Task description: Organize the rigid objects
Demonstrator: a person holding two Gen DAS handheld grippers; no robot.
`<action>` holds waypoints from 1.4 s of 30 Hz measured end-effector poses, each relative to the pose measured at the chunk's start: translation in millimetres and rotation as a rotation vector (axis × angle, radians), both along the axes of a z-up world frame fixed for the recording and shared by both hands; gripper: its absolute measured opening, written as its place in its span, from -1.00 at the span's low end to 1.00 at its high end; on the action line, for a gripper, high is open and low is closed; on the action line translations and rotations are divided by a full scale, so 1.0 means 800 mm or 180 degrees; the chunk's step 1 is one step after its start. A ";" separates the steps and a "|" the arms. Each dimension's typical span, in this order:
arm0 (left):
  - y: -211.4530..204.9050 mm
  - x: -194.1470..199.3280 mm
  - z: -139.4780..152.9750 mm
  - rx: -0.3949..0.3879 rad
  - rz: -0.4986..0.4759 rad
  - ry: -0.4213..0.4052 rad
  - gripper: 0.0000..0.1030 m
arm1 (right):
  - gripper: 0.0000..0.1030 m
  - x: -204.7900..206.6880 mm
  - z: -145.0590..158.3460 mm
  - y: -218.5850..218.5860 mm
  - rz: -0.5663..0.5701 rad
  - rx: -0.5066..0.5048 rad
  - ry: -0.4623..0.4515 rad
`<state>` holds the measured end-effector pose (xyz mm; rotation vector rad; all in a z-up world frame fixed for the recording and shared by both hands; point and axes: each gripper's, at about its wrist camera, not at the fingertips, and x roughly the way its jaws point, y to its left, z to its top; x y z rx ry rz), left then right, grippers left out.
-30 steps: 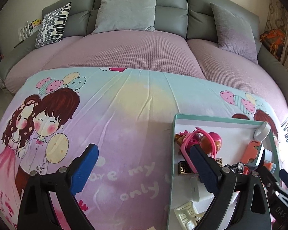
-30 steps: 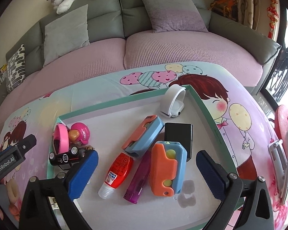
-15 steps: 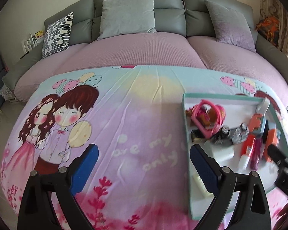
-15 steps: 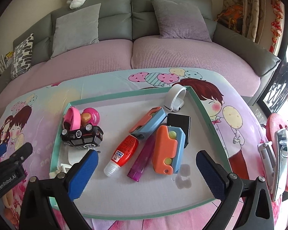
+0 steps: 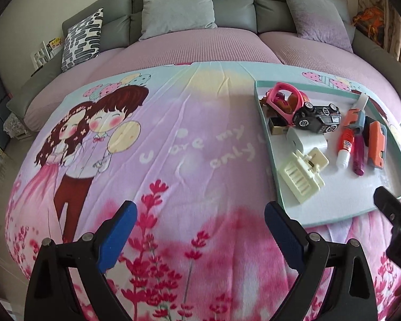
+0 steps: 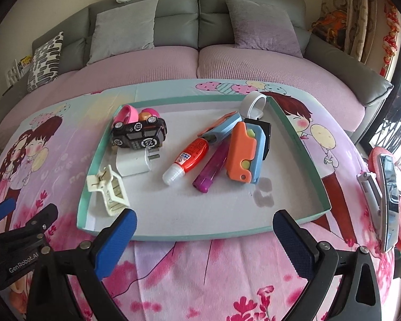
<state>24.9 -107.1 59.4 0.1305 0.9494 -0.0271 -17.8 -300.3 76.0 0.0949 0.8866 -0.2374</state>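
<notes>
- Rigid objects sit gathered in a shallow teal-rimmed tray (image 6: 299, 147) on the cartoon-print blanket (image 5: 173, 147), apparently the collecting point.
- A glossy black toy car (image 6: 139, 133) rests atop a white charger plug (image 6: 133, 164); a ribbed cream hair claw (image 6: 109, 190) lies at the tray's near-left edge.
- The left gripper (image 5: 200, 236) hovers over bare blanket, jaws apart and empty.
- The right gripper (image 6: 204, 240) (also spread, holding nothing) faces the tray's near rim.

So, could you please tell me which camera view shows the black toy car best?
The right wrist view: the black toy car sits unobstructed and large, its side fully visible. The left wrist view shows it smaller, off to the right.
</notes>
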 end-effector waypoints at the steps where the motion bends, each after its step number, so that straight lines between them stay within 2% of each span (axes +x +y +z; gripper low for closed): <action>1: 0.001 -0.005 0.000 0.0005 -0.0004 -0.0018 0.87 | 1.00 -0.004 -0.001 0.002 0.0003 -0.0003 -0.0008; 4: 0.003 -0.015 -0.004 0.0118 -0.0025 -0.0027 0.87 | 1.00 -0.017 -0.001 0.007 -0.0017 0.0005 -0.0078; 12: 0.013 -0.033 -0.022 0.0190 0.0016 -0.0024 0.87 | 1.00 -0.033 -0.012 0.012 -0.0103 0.0052 -0.0161; 19: 0.028 -0.040 -0.020 0.0078 0.0124 -0.0154 0.87 | 1.00 -0.037 -0.028 0.022 -0.0010 0.0115 -0.0128; 22: 0.031 -0.041 -0.024 0.0057 0.0138 -0.0128 0.87 | 1.00 -0.038 -0.032 0.028 0.0019 0.0025 -0.0113; 30: 0.040 -0.039 -0.032 -0.0050 0.0187 -0.0039 0.87 | 1.00 -0.040 -0.038 0.028 0.0006 0.0038 -0.0076; 42: 0.041 -0.040 -0.034 -0.0043 0.0206 -0.0024 0.87 | 1.00 -0.042 -0.039 0.028 -0.0002 0.0042 -0.0094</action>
